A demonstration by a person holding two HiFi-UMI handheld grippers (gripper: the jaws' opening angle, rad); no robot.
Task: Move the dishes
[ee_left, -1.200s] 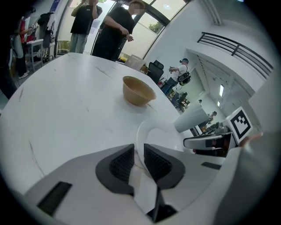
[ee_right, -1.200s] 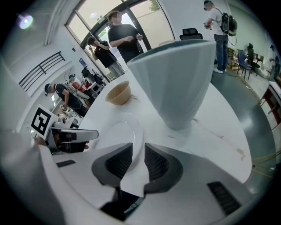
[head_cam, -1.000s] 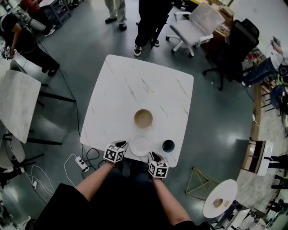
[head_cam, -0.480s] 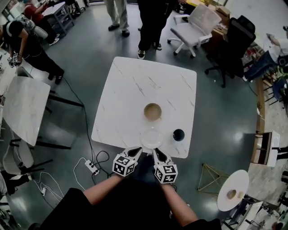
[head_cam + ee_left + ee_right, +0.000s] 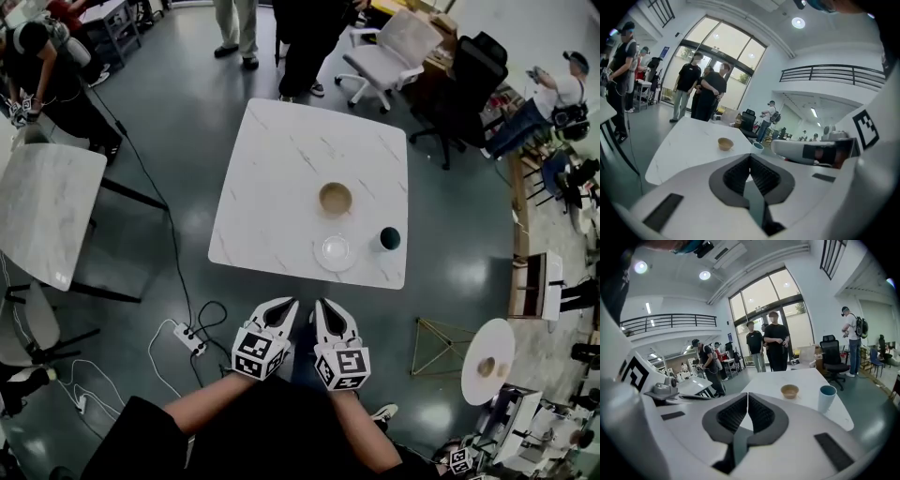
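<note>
On the white marble table (image 5: 281, 178) stand a tan bowl (image 5: 335, 199), a pale plate (image 5: 336, 251) near the front edge and a teal cup (image 5: 389, 238) to its right. My left gripper (image 5: 287, 306) and right gripper (image 5: 322, 307) hang side by side over the floor, short of the table's near edge and touching nothing. The left gripper (image 5: 751, 157) is shut and empty, with the bowl (image 5: 724, 143) and cup (image 5: 758, 146) beyond it. The right gripper (image 5: 747, 396) has just been closing and is shut with nothing between its jaws; the bowl (image 5: 790, 391) and cup (image 5: 827, 398) stand ahead.
People (image 5: 309, 42) stand beyond the table's far edge, by a white chair (image 5: 394, 52) and a black chair (image 5: 469, 80). A second marble table (image 5: 42, 216) stands at the left. A power strip (image 5: 190, 339) with cables lies on the floor. A small round table (image 5: 487, 364) is at the right.
Both grippers, earlier on either side of the plate at the table's near edge, have drawn back off the table and risen towards me. Their jaws have closed. The plate stays on the table.
</note>
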